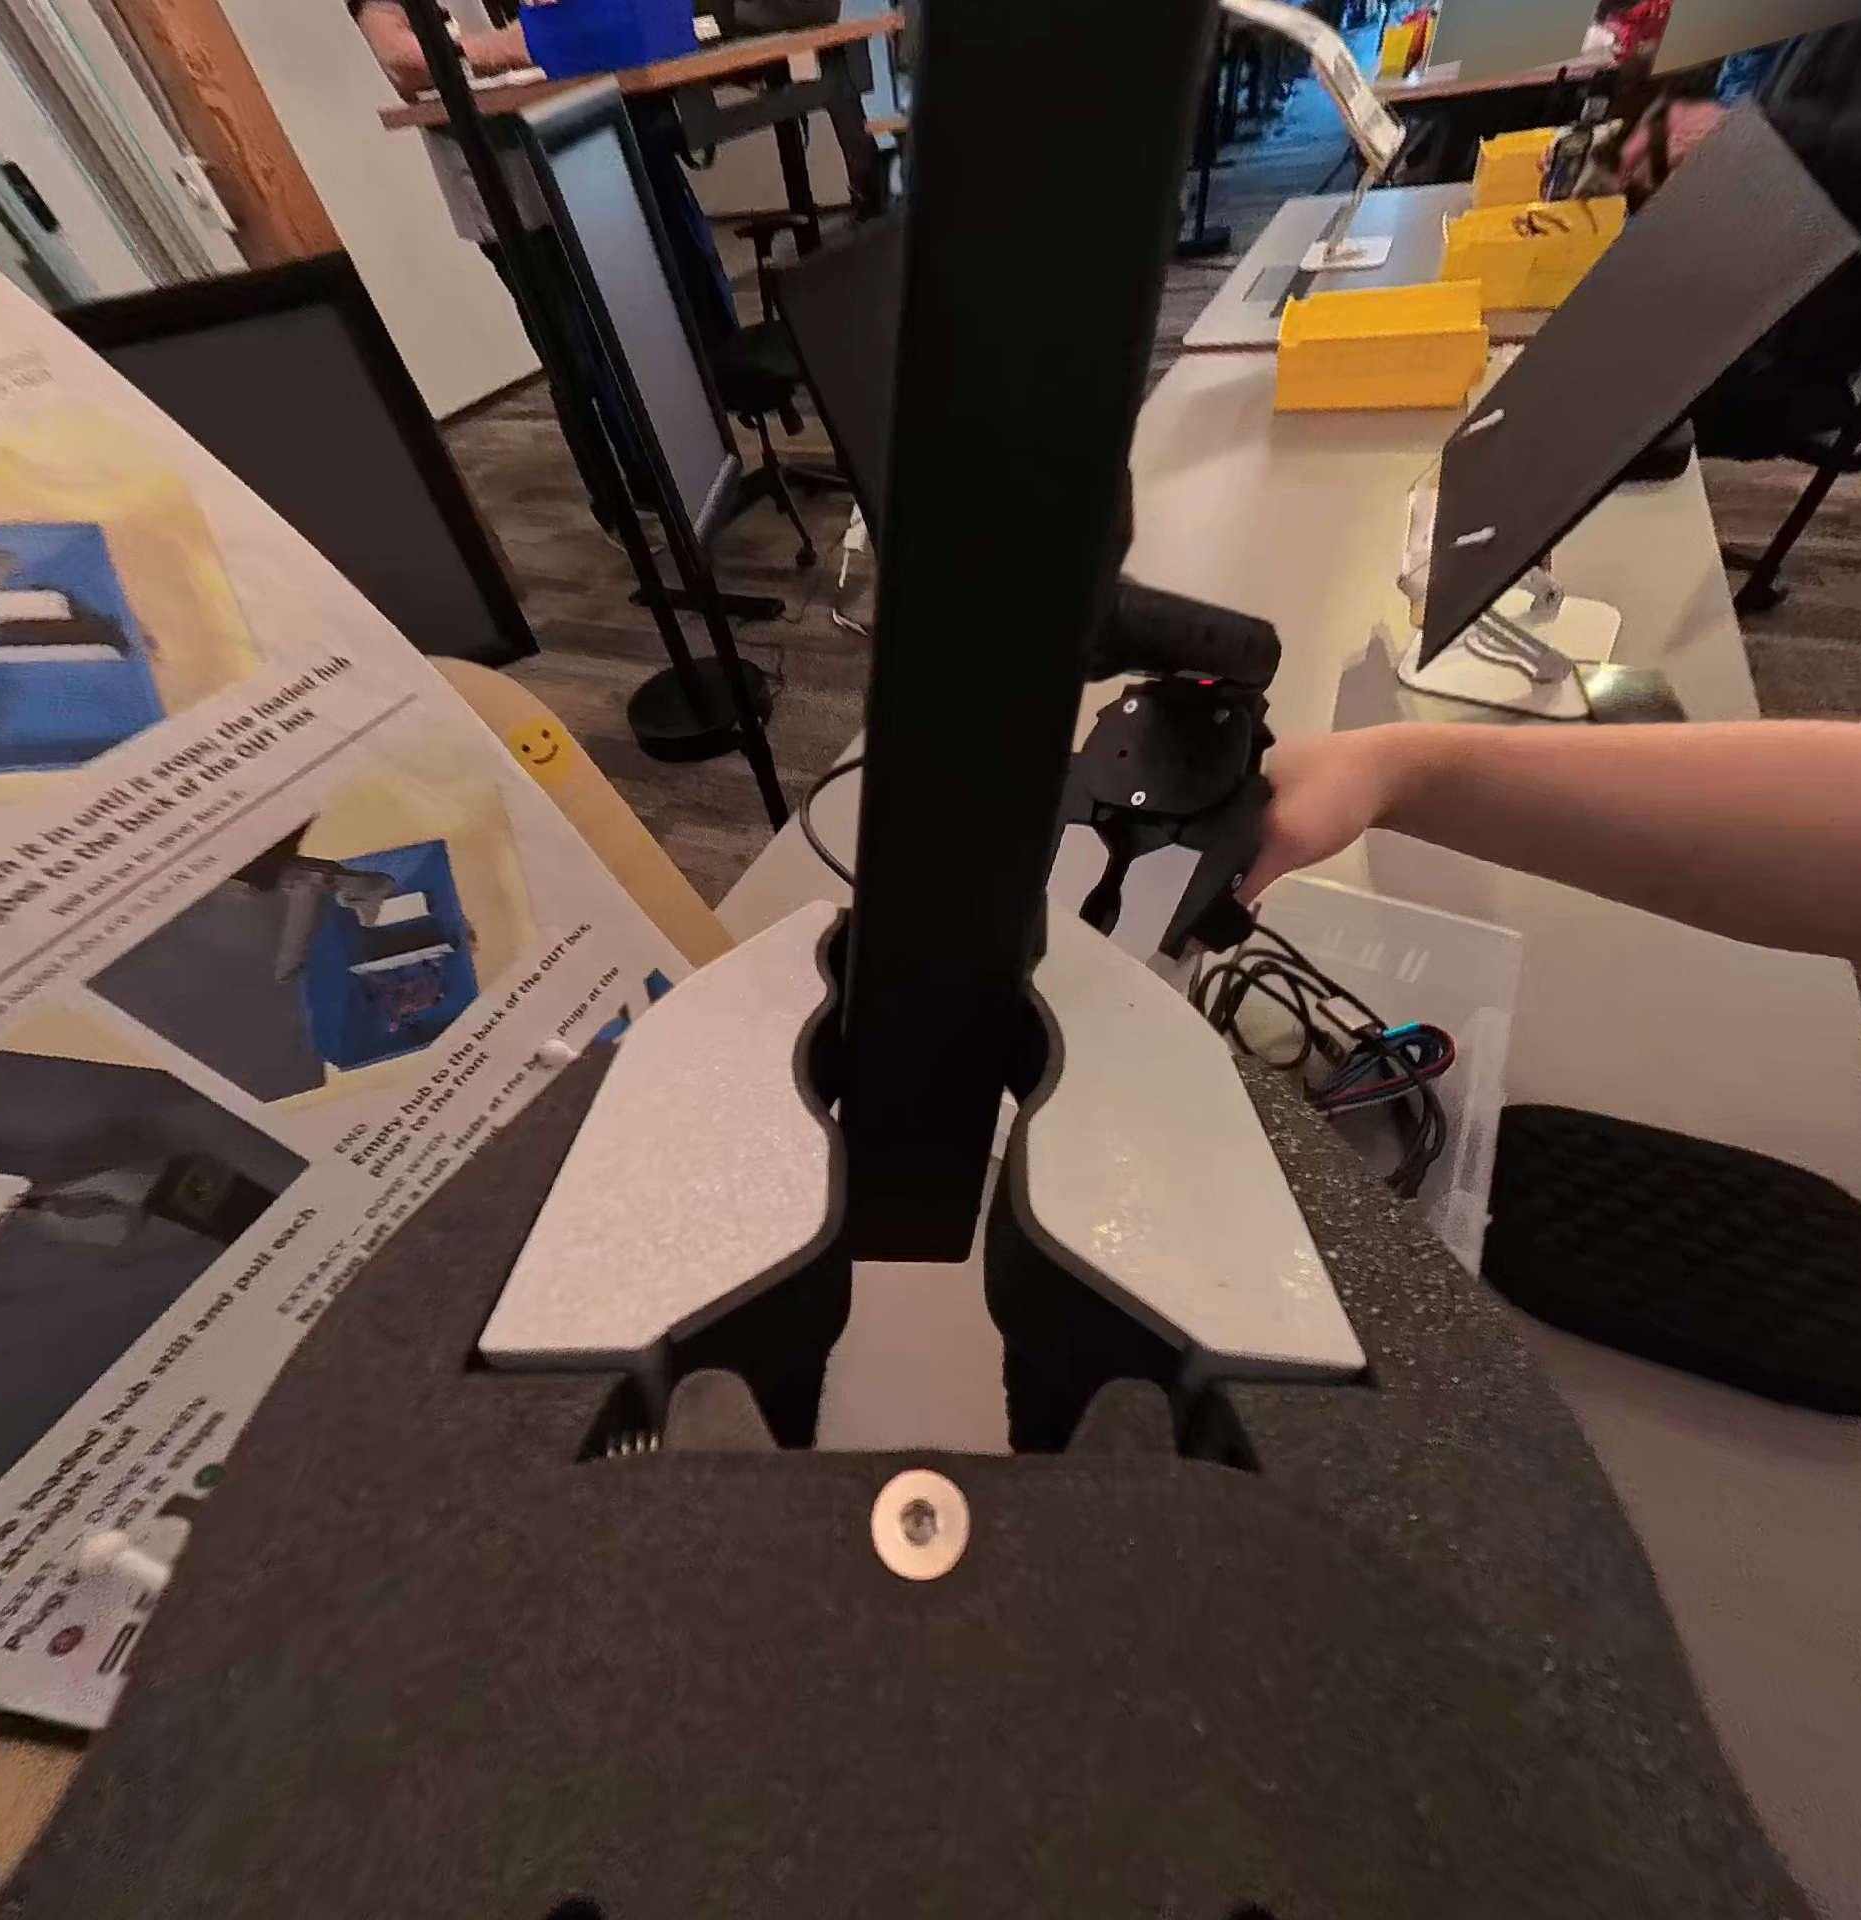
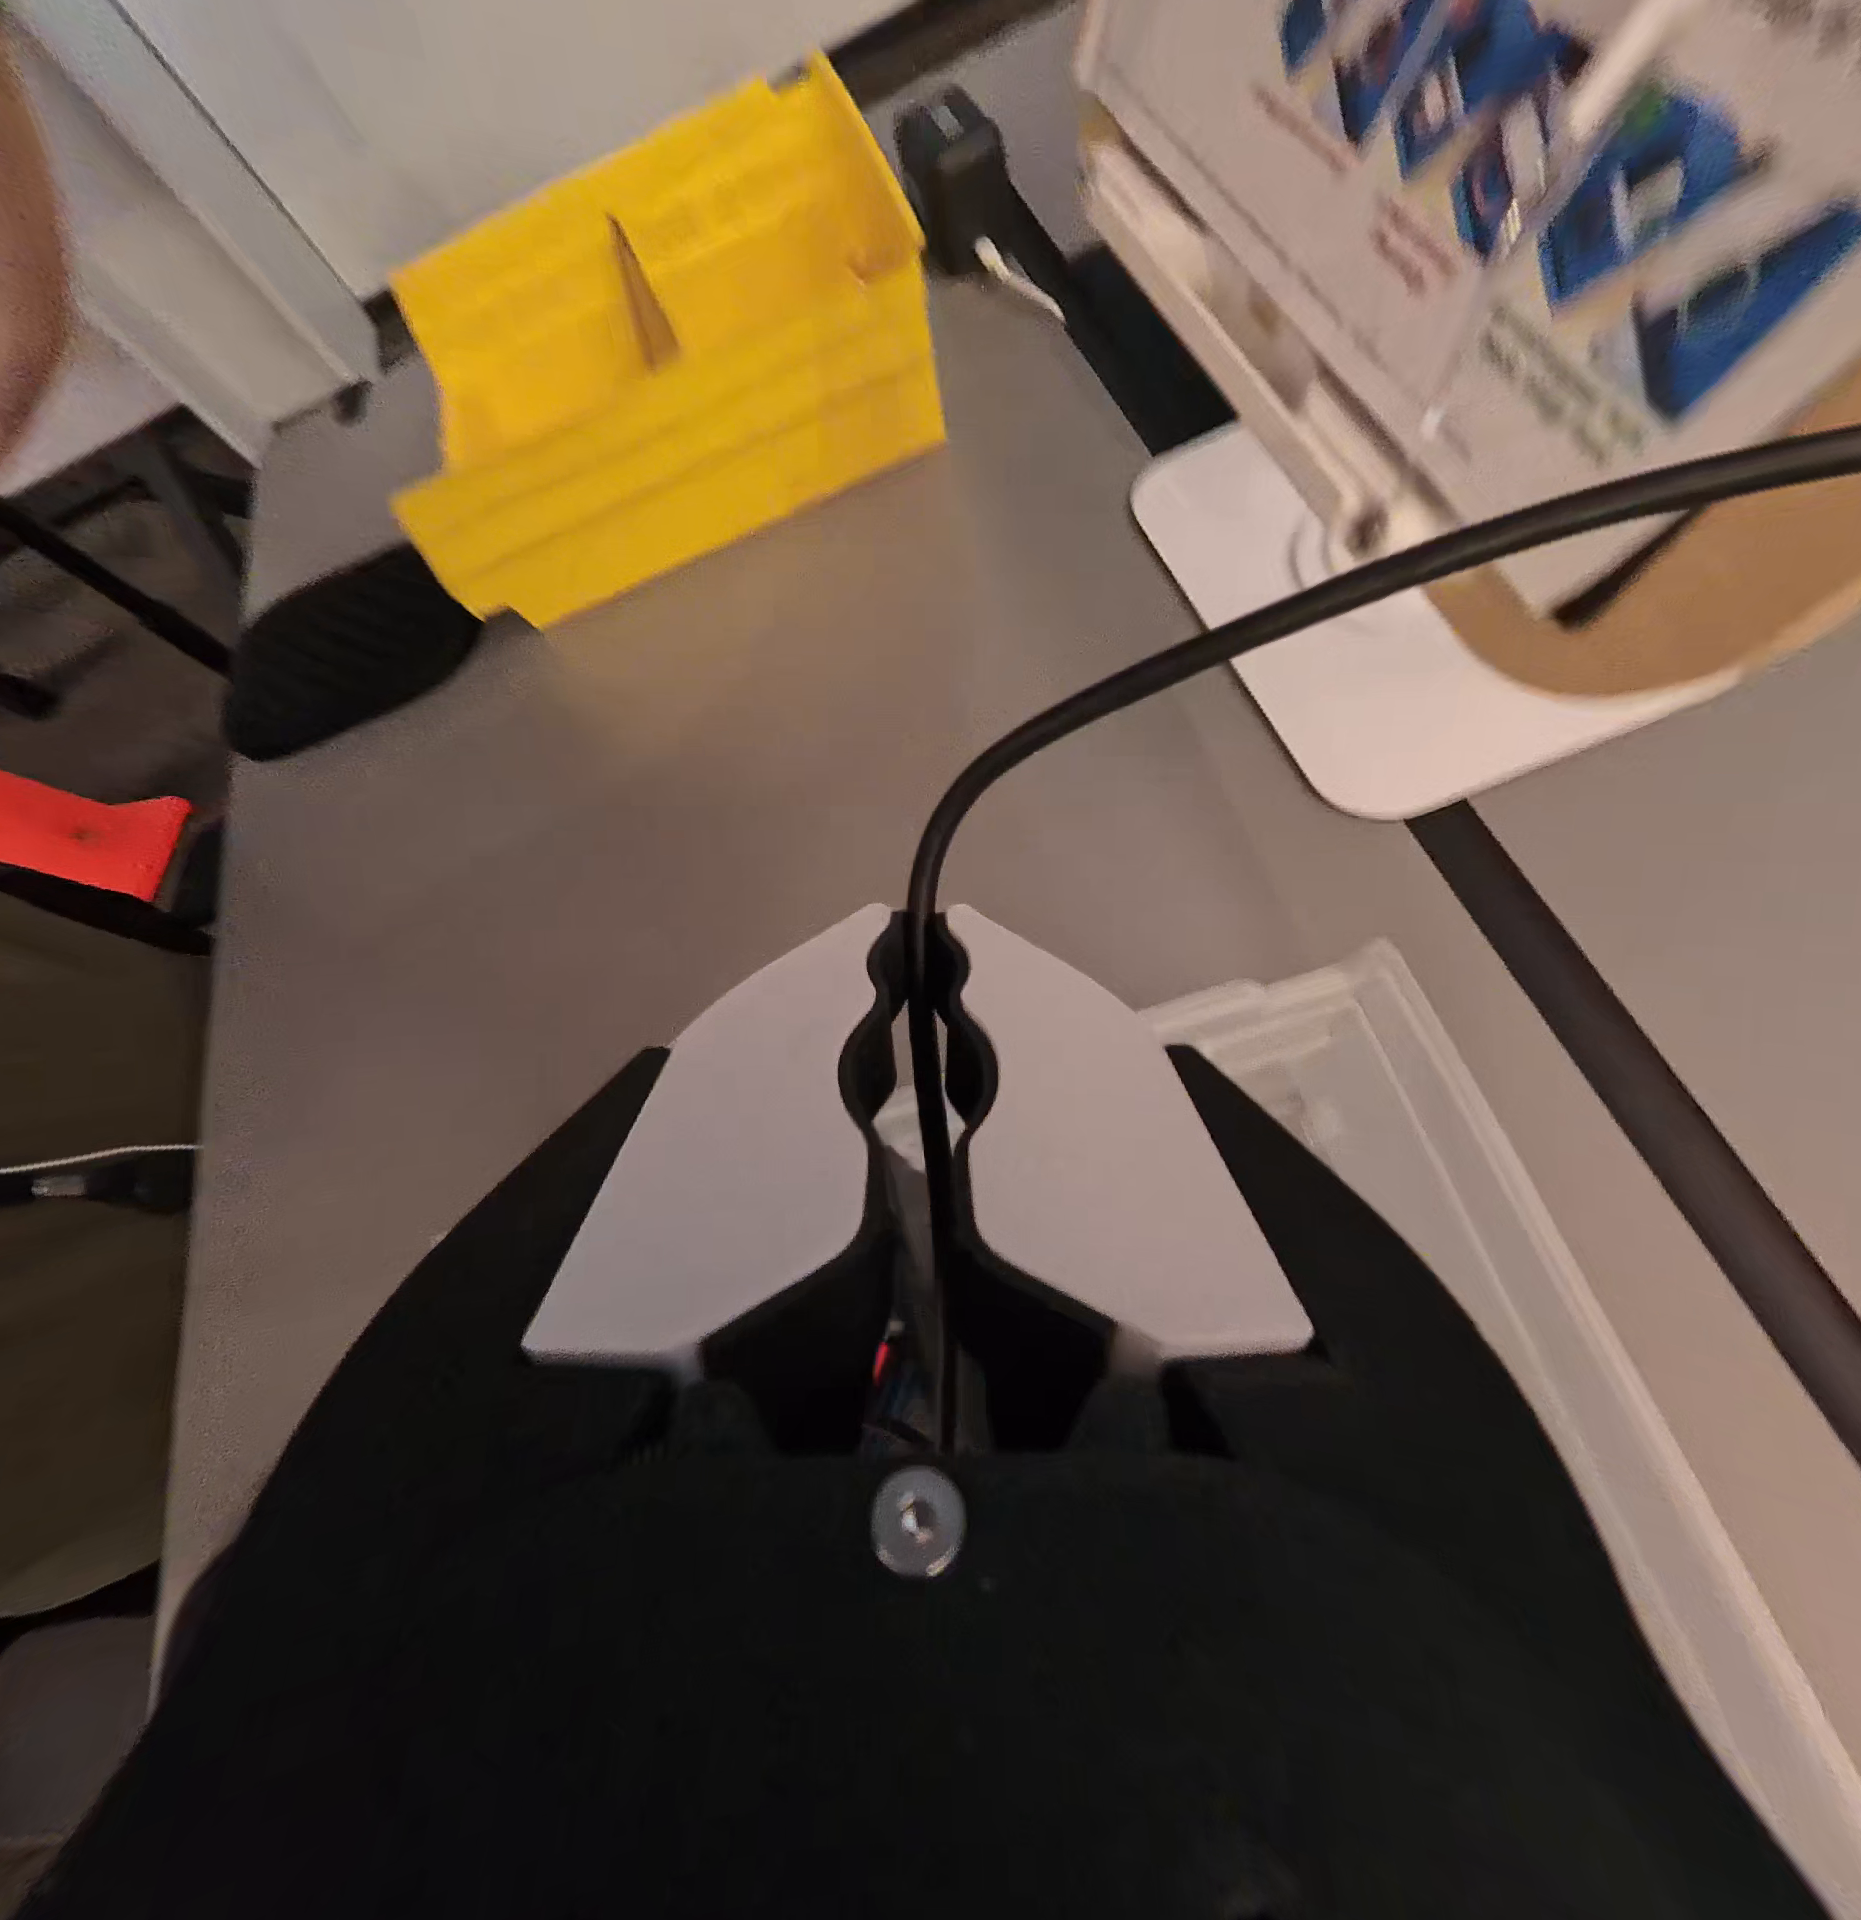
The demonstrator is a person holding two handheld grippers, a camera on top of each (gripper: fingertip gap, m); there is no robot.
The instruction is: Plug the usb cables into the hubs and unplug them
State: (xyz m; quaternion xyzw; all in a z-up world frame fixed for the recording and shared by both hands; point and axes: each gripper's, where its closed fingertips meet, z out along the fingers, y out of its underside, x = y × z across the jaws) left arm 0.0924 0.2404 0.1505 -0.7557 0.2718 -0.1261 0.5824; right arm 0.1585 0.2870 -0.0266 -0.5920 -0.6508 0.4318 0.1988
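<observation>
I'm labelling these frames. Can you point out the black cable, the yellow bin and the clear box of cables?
black cable [image 2: 1144, 681], right wrist view, on its curved stretch.
yellow bin [image 2: 697, 416], right wrist view, on its side wall.
clear box [image 1: 1404, 961], left wrist view, on its far wall.

1. Grey table [image 2: 697, 727] carries everything.
2. Yellow bin [image 2: 677, 343] stands on its far part.
3. Black textured pad [image 2: 344, 655] lies beside that bin.
4. White stand base [image 2: 1373, 717] rests at the right.
5. Clear plastic container [image 1: 1425, 997] sits holding cables.
</observation>
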